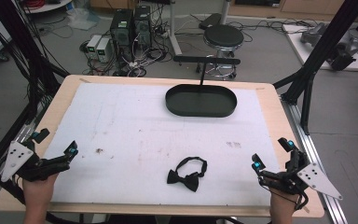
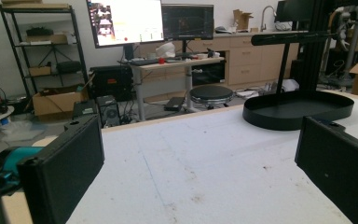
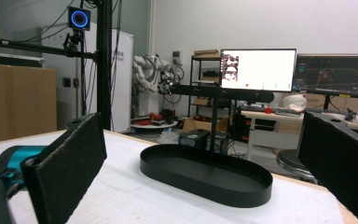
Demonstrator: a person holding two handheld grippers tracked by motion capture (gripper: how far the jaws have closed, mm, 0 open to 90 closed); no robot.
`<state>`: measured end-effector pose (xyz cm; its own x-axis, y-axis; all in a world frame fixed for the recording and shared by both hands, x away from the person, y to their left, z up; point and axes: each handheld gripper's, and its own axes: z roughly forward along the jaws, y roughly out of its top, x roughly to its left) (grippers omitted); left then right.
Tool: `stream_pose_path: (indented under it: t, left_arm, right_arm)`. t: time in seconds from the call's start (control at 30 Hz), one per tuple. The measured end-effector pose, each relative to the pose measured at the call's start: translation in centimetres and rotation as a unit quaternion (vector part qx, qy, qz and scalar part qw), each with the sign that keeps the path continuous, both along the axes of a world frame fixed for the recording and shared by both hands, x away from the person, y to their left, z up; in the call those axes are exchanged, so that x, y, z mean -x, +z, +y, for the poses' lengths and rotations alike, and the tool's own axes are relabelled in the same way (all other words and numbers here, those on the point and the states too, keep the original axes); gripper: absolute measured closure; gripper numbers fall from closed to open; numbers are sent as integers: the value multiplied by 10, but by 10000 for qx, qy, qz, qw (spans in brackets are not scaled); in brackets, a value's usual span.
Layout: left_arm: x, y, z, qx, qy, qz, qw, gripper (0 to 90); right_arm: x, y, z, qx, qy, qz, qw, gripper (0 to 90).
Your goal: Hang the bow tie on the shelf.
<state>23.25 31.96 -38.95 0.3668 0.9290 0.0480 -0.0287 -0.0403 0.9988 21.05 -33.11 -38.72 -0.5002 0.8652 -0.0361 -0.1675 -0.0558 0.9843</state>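
Both tools wide open | left tool, right tool (empty) | bow tie untouched

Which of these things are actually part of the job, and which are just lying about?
Part of the job:
- bow tie
- black oval tray with its T-shaped stand
- left gripper and right gripper, both open

Just lying about:
- stool
- computer towers
- monitors
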Motion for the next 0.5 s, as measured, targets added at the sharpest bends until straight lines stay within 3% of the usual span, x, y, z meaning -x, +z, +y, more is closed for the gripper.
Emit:
stream_pose_path:
  t: [0.27, 0.5]
  left_arm:
    - [0, 1, 1, 0, 7, 5, 10000, 17]
    - [-1, 1, 1, 21, 20, 18, 10000, 17]
  right_arm:
    - [1, 1, 0, -126, 231, -23, 9997, 6]
    - [1, 6, 12, -49, 873, 0, 9962, 6]
